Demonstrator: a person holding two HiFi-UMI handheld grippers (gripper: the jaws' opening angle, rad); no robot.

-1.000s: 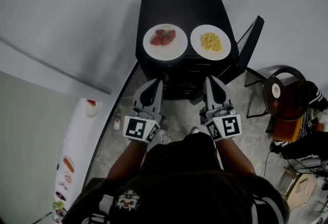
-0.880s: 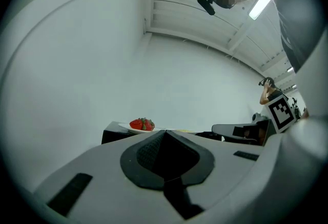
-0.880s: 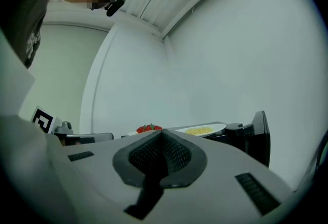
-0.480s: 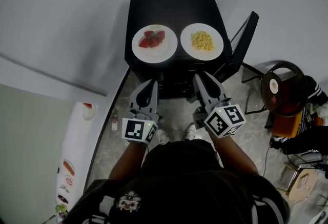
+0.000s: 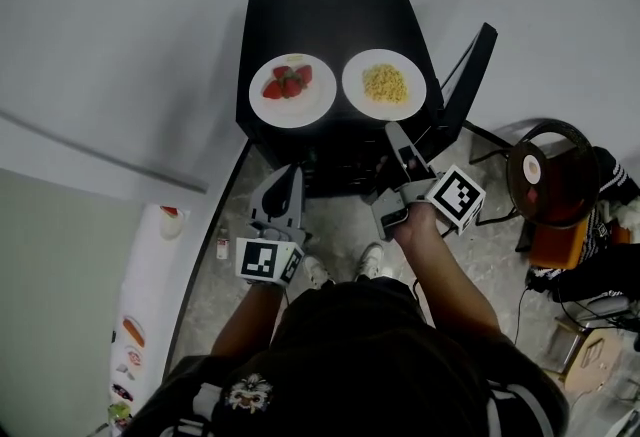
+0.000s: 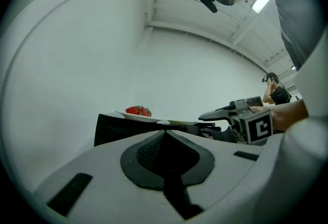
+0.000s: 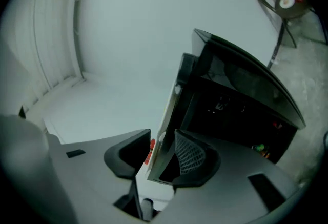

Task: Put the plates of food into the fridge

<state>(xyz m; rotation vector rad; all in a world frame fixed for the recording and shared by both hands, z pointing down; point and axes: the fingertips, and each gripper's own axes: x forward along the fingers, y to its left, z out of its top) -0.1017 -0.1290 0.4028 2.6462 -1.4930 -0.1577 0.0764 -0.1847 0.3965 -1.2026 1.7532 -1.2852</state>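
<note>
**A:** What writing can be made out, taken from the nearest thing outward?

**B:** A pale graphic (image 5: 248,391) is printed on the person's dark top, too small to be read. Black-and-white square patterns are carried on the marker cubes (image 5: 262,260). Coloured stickers are seen on a white appliance (image 5: 150,295), left of the black cabinet (image 5: 330,20) and nearer than it, and they cannot be read either.

**A:** How are the jaws held?

**B:** The left gripper (image 5: 288,177) is held level, short of the cabinet's front, with its jaws pressed together on nothing. The right gripper (image 5: 398,145) is rolled onto its side at the cabinet's front edge. Its jaws have just been opening and are spread wide. A white plate rim and the cabinet's top edge are lined up with the gap, and no pad is seen pressing.

**A:** Where is the food?

**B:** Both plates are set side by side on the cabinet's top. The plate of strawberries (image 5: 300,113) is toward its left. The plate of yellow noodles (image 5: 384,111) is toward its right, just beyond the right gripper.

**A:** And the room?

**B:** The cabinet's door (image 5: 468,75) is swung open at its right. A speckled grey floor (image 5: 340,225) is laid before the cabinet, and a pale wall (image 5: 130,25) is seen behind it.
</note>
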